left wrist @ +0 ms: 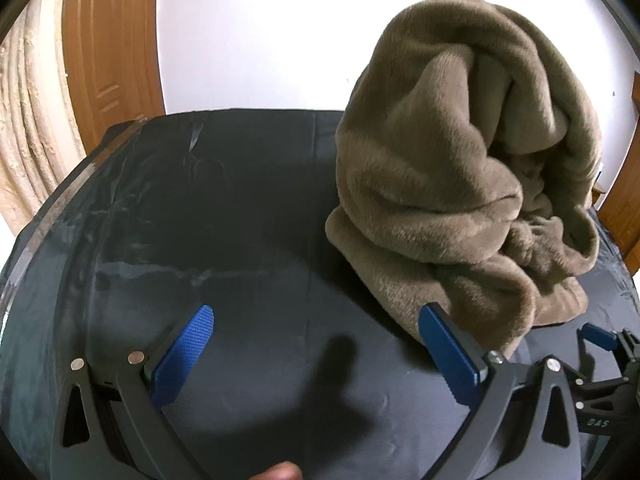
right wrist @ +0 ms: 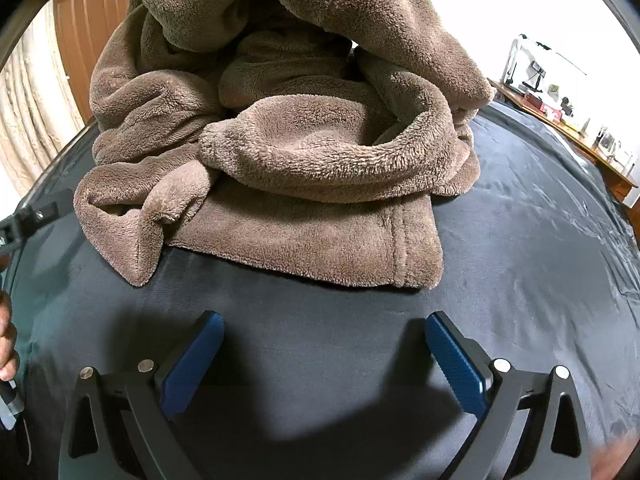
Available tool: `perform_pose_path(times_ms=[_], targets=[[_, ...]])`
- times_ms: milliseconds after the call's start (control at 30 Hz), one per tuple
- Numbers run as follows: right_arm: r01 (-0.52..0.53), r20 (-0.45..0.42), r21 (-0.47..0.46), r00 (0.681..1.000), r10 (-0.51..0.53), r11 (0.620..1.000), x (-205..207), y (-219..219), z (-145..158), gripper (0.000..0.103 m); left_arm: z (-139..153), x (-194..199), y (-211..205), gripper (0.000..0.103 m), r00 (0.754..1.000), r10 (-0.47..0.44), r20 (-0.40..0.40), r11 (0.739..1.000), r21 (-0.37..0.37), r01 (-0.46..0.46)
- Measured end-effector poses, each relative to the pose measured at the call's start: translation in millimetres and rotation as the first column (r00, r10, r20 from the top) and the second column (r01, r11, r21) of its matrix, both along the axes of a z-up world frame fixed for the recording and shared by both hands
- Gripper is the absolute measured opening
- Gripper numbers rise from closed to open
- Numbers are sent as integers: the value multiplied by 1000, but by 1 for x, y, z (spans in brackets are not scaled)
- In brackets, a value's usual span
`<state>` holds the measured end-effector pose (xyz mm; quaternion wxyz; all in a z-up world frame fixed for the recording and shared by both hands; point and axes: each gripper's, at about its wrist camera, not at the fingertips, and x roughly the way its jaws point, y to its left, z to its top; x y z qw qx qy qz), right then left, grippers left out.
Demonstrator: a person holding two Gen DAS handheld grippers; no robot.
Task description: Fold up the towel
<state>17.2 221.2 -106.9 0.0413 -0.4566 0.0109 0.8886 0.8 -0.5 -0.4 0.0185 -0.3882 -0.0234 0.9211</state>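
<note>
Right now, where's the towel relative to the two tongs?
The brown towel lies bunched on the dark cloth-covered table, straight ahead of the open right tongs and ahead-right of the open left tongs; neither holds it.

My left gripper [left wrist: 316, 316] is level and low, jaws spread wide, blue pads [left wrist: 182, 354] facing in, nothing between them. My right gripper [right wrist: 324, 320] is the same: jaws wide apart, empty. My left hand [right wrist: 7, 336] shows at the right wrist view's edge, fingers curled.
</note>
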Motion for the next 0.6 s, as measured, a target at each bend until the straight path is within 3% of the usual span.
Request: perform_pose_path(times_ms=[300, 467, 600], targets=[[0, 0, 0, 1000, 0, 1000, 0, 0, 0, 102, -6, 22, -8, 103, 999, 37, -27, 998, 42, -36], [0, 0, -1, 1000, 0, 1000, 0, 0, 0, 102, -16, 5, -20, 103, 998, 40, 38, 999, 35, -41], [1, 0, -1, 1000, -1, 1000, -1, 0, 0, 102, -26, 13, -28, 103, 997, 38, 60, 999, 35, -40]])
